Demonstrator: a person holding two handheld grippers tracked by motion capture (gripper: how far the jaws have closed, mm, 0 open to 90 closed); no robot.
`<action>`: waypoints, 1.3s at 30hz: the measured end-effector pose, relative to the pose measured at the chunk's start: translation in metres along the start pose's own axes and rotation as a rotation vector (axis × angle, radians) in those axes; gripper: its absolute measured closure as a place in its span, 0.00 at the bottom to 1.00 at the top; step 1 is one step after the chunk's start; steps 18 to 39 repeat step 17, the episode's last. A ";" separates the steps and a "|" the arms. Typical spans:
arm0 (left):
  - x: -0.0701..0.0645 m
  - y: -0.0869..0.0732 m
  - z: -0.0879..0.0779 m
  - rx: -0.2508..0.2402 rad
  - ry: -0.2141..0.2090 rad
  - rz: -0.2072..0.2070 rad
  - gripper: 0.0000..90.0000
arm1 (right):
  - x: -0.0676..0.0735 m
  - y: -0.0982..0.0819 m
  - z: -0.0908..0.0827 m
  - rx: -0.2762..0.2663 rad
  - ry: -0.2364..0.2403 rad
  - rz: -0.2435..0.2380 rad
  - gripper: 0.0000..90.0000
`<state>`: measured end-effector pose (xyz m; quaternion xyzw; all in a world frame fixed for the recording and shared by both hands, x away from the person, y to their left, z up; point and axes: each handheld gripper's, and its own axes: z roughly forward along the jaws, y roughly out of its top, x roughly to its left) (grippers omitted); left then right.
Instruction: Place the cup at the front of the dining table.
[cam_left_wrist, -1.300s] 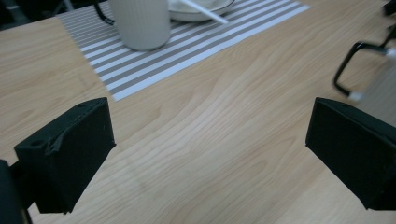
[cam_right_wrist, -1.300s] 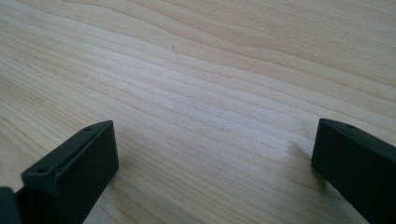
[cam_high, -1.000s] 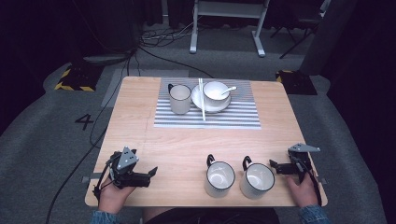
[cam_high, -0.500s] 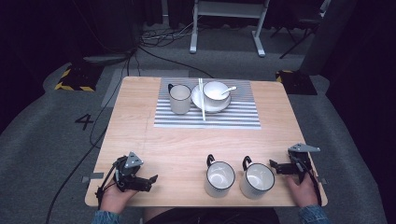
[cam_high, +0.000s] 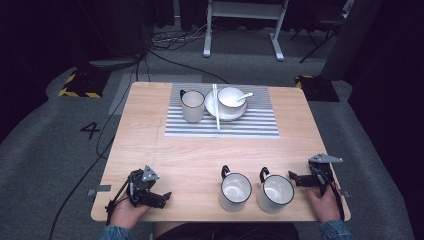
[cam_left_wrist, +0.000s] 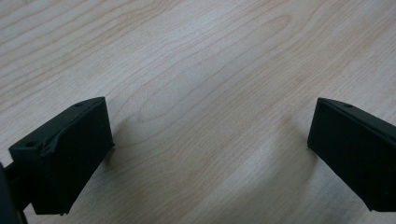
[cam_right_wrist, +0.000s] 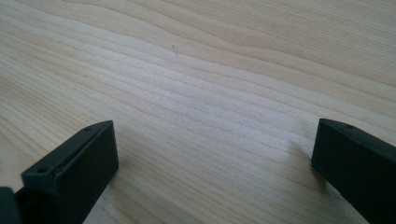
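Two white mugs with dark rims stand side by side near the table's front edge, the left mug (cam_high: 235, 191) and the right mug (cam_high: 275, 193), both with handles pointing away. My right gripper (cam_high: 295, 176) rests just right of the right mug, jaws toward it, open. My left gripper (cam_high: 164, 198) lies at the front left corner, jaws pointing right, open. In the left gripper view the left gripper (cam_left_wrist: 210, 140) has its jaws wide apart over bare wood. The right gripper (cam_right_wrist: 215, 158) in its own view likewise has bare wood between spread jaws.
A striped placemat (cam_high: 250, 126) at the far middle holds a third mug (cam_high: 192, 105), a plate (cam_high: 214, 108) with a bowl (cam_high: 231, 99) and spoon (cam_high: 245, 96), and chopsticks (cam_high: 216, 106). Bare wooden table (cam_high: 165, 155) lies between mat and mugs. Cables and a stand are on the floor beyond.
My left gripper has shifted slightly right and toward the front edge. The right gripper and the mugs have stayed put.
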<state>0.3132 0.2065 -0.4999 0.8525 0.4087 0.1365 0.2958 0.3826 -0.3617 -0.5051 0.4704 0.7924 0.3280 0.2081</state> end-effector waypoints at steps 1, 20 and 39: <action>0.000 -0.002 0.001 -0.027 -0.006 0.000 0.00 | 0.000 0.000 0.000 -0.001 0.001 0.002 0.01; -0.002 -0.003 0.003 -0.047 -0.003 -0.019 0.00 | 0.000 0.000 0.000 -0.001 0.000 0.001 0.01; -0.002 -0.003 0.003 -0.047 -0.003 -0.019 0.00 | 0.000 0.000 0.000 -0.001 0.000 0.001 0.01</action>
